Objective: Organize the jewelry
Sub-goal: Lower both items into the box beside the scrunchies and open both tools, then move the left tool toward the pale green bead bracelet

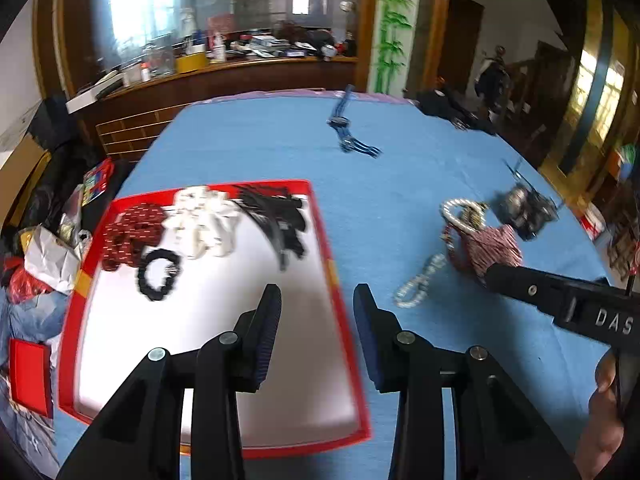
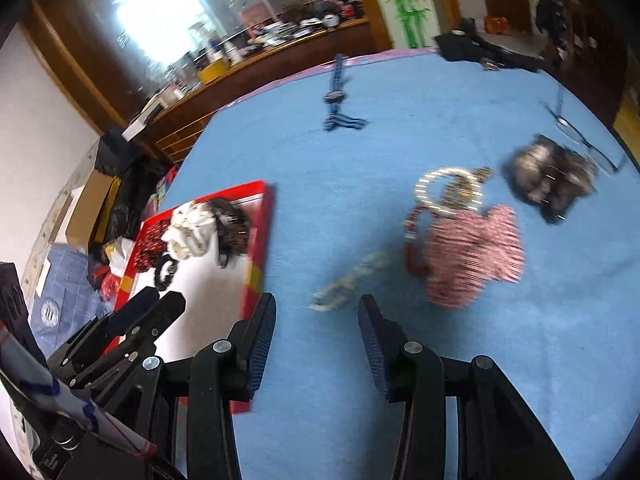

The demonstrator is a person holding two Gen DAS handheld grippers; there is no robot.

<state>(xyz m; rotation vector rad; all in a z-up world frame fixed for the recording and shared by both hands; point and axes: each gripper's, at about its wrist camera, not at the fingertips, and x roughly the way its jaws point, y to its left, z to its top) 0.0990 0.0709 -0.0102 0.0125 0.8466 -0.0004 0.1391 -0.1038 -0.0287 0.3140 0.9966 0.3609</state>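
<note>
A red-rimmed white tray (image 1: 340,280) (image 2: 258,248) on the blue table holds a red patterned scrunchie (image 1: 130,236), a white scrunchie (image 1: 204,220), a black hair claw (image 1: 276,216) and a black hair tie (image 1: 158,274). My left gripper (image 1: 316,300) is open and empty above the tray's right edge. My right gripper (image 2: 316,312) is open and empty, just short of a pale beaded bracelet (image 2: 348,280) (image 1: 418,284). Beyond lie a pink striped scrunchie (image 2: 472,254) (image 1: 492,246), a pearl ring bracelet (image 2: 448,190) and a dark furry scrunchie (image 2: 548,178).
A blue strap ornament (image 1: 348,128) (image 2: 336,100) lies at the far side of the table. Eyeglasses (image 2: 580,136) lie at the right edge. Boxes and bags clutter the floor to the left (image 1: 44,256). A wooden counter with clutter (image 1: 224,60) stands behind.
</note>
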